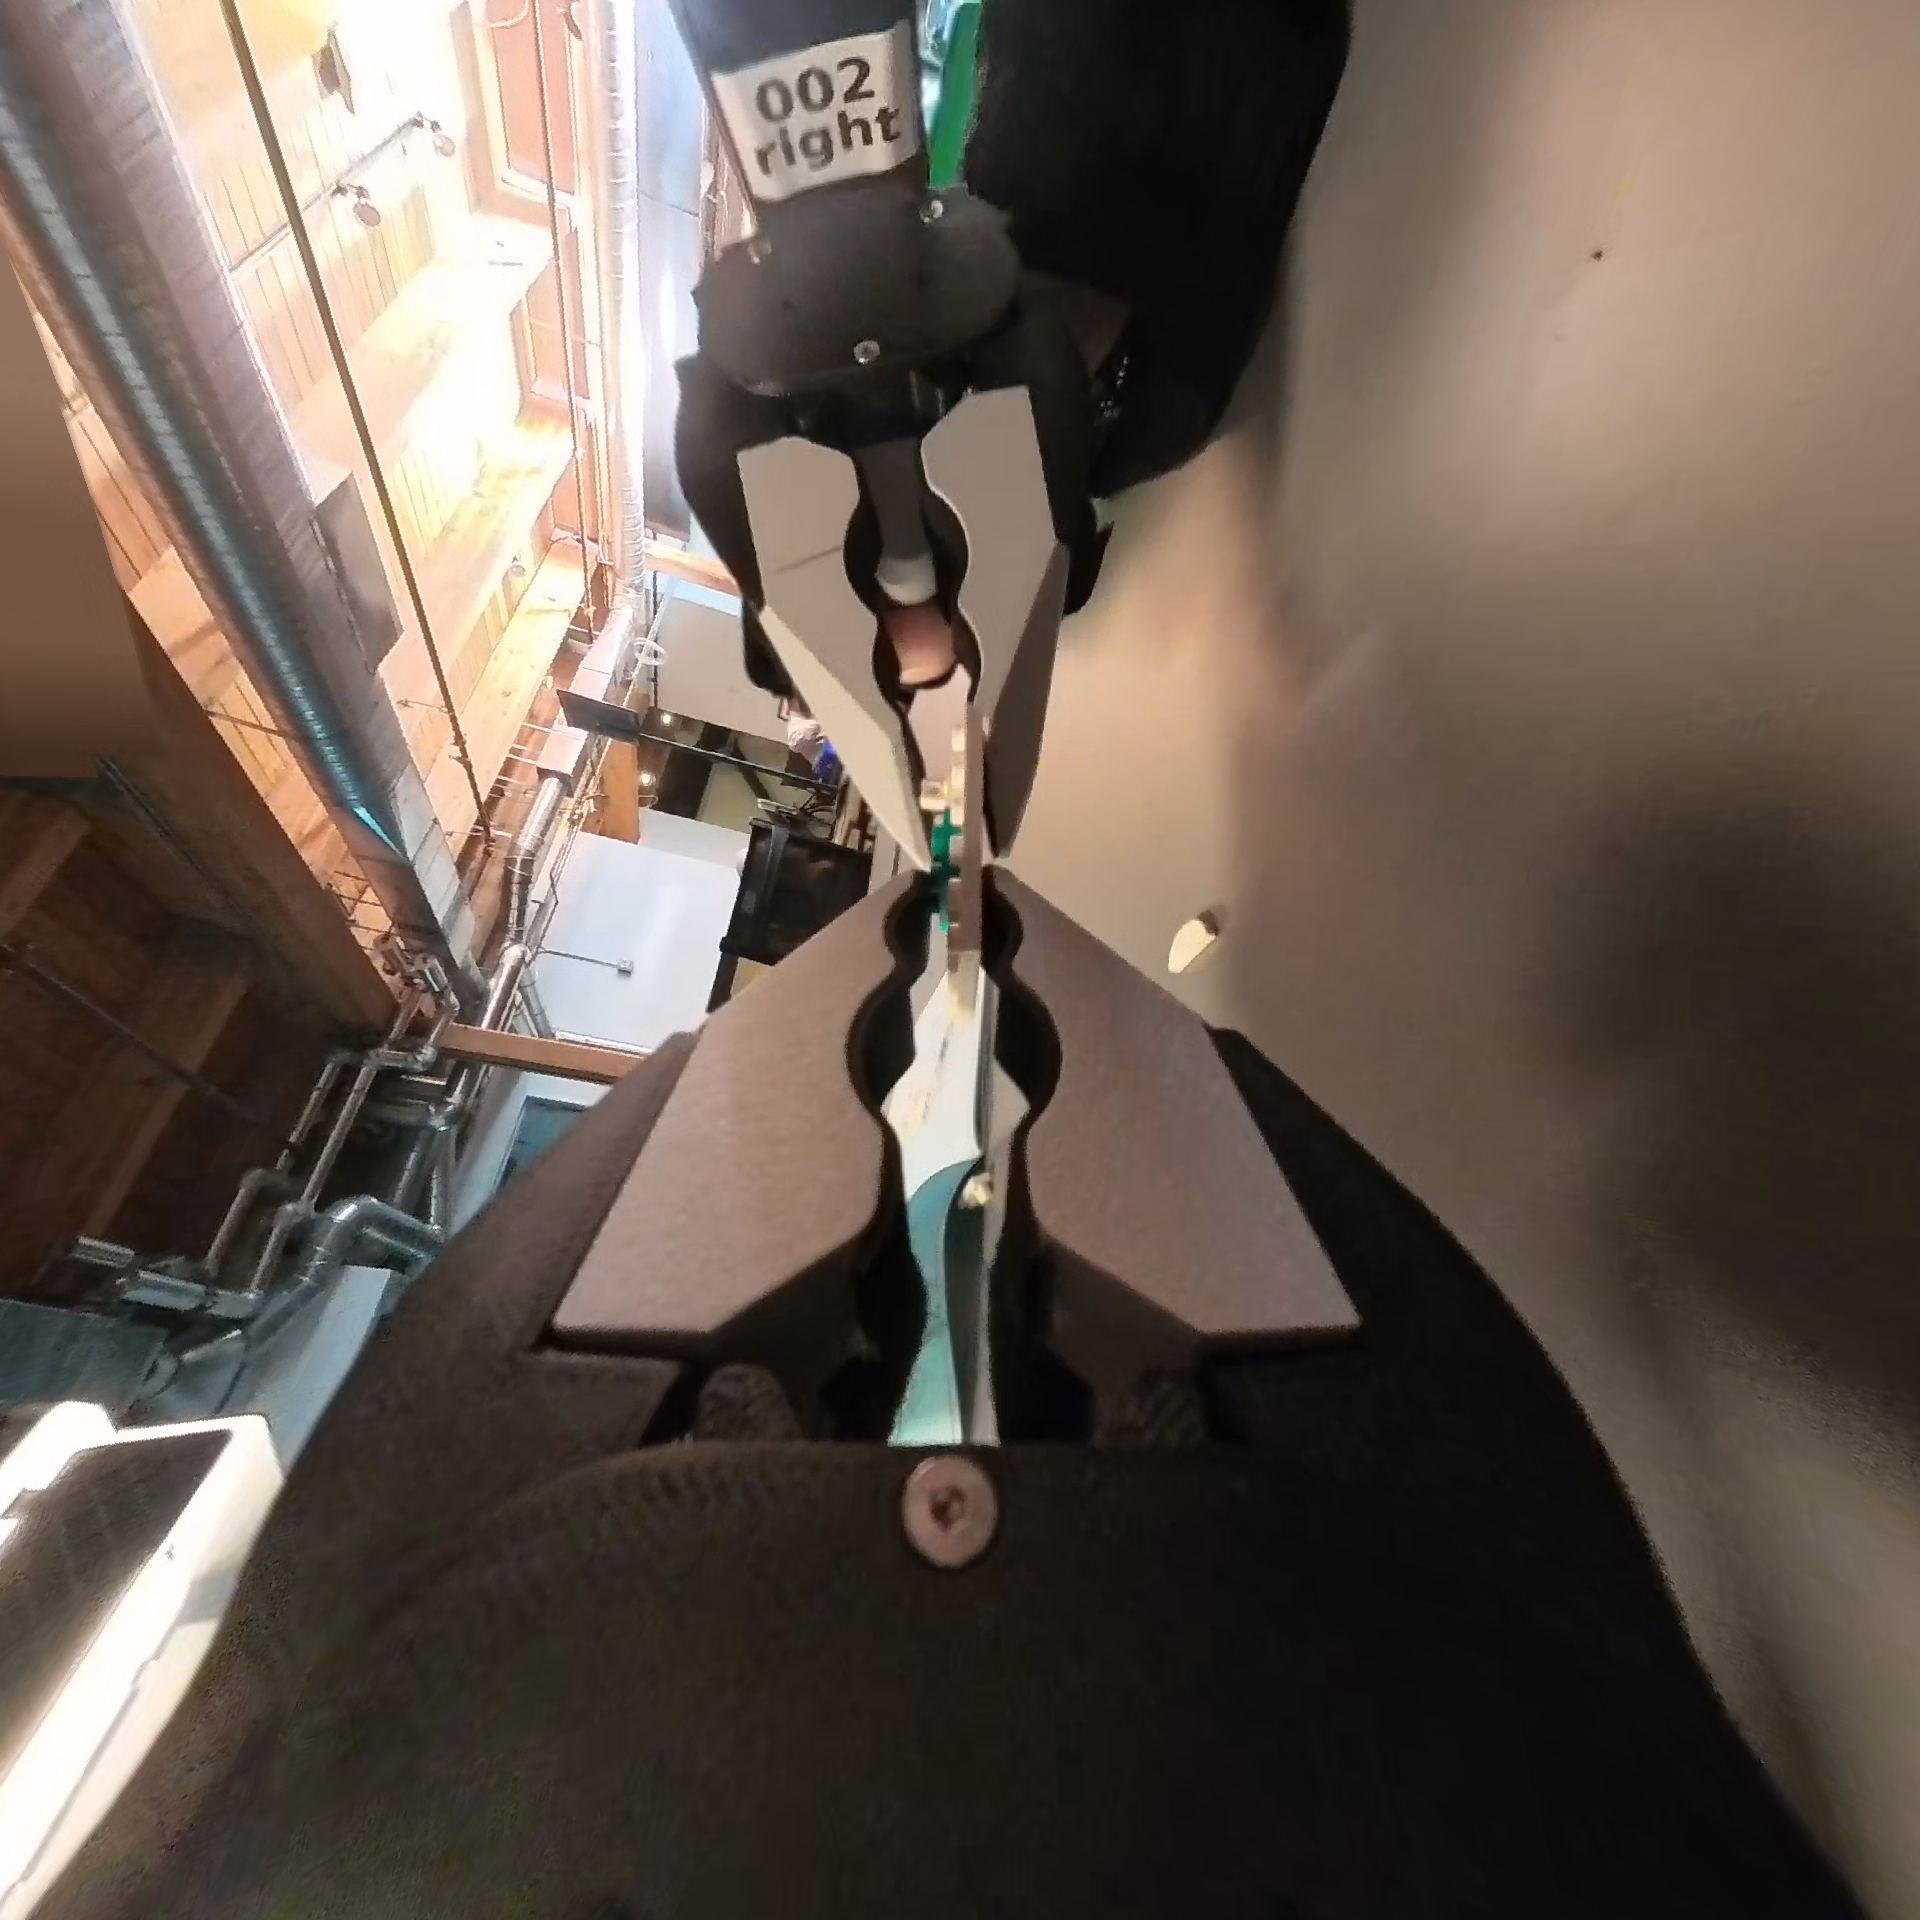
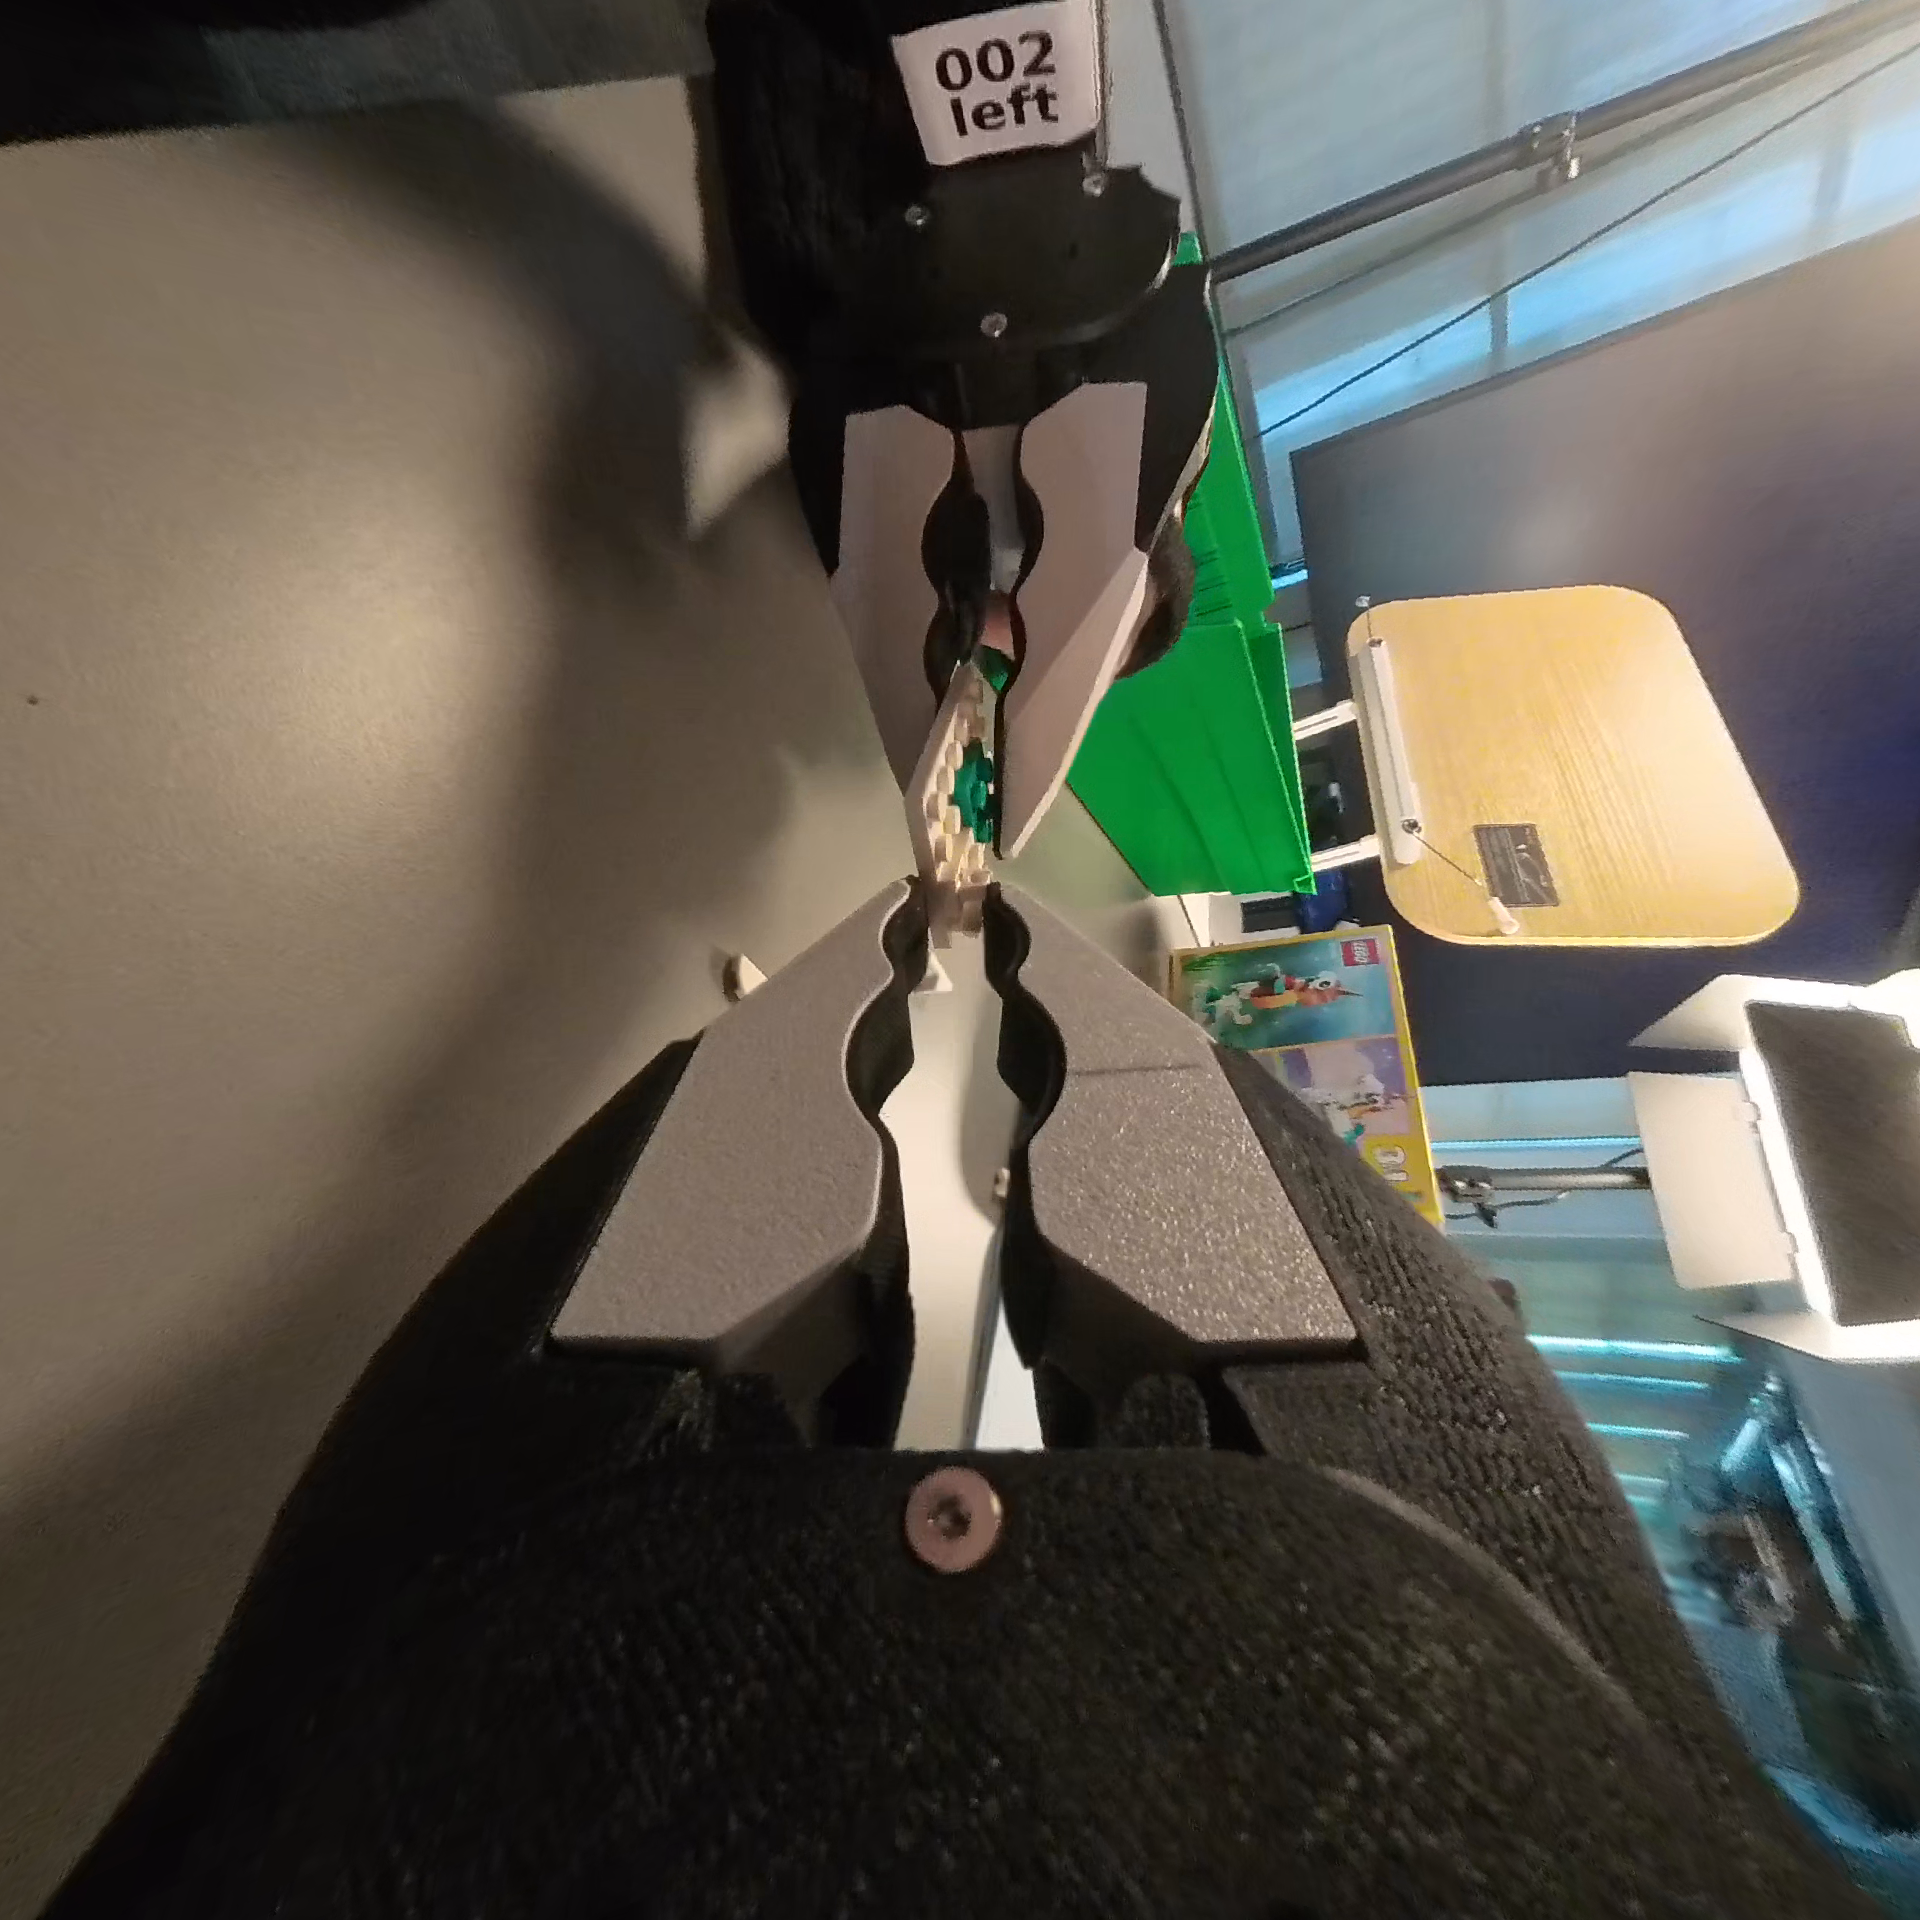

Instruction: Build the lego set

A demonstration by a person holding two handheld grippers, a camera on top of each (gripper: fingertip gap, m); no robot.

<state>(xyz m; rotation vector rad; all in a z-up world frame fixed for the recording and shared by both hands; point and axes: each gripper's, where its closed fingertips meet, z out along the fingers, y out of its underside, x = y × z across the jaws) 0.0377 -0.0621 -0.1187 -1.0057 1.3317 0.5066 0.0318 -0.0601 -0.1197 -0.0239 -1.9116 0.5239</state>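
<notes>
Your left gripper and right gripper both clamp, tip to tip, the white plate bearing a green piece.

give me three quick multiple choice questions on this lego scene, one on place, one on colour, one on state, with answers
1. Where is the white lego plate?
A. flat on the table
B. in the air between the two tongs
C. inside the green bin

2. What colour is the small flower piece on the plate?
A. red
B. yellow
C. green

3. How are the right tongs set?
A. shut on the plate's end
B. wide open and away from it
C. shut on the lego box

Answers:
1 B, the left tongs and the right tongs meet tip to tip with the plate spanning them.
2 C, it shows green against the white studs.
3 A, the tips pinch the plate's near end in the right wrist view.
</notes>
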